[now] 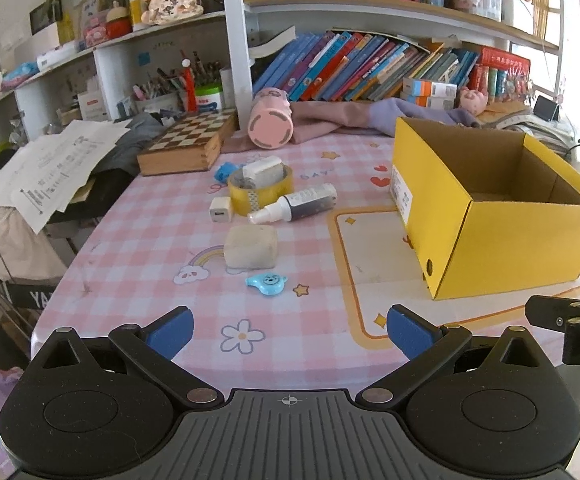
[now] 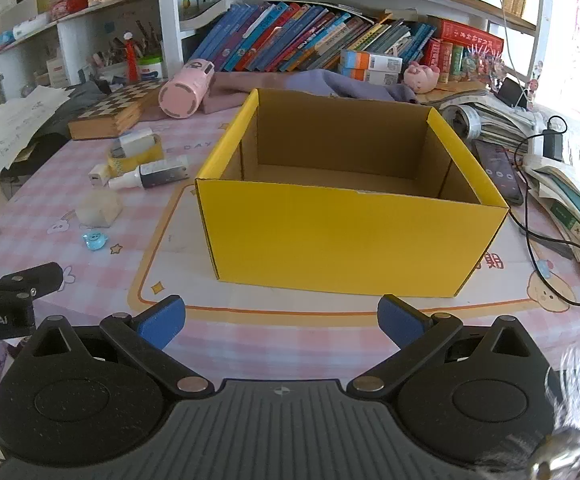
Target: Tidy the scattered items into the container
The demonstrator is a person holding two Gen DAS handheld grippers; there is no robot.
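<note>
1. Left gripper [image 1: 290, 334] and right gripper [image 2: 281, 322]: jaws wide, holding nothing.
2. Yellow box [image 2: 354, 236] sits mid-tabletop, seemingly empty.
3. Spray bottle [image 1: 296, 204], tape roll [image 1: 261, 192], charger [image 1: 220, 209] lie toward the tabletop's left edge.

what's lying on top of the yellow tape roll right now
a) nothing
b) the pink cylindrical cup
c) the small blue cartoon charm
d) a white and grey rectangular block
d: the white and grey rectangular block rests across the top of the yellow tape roll, while the charm and the cup lie elsewhere on the table.
</note>
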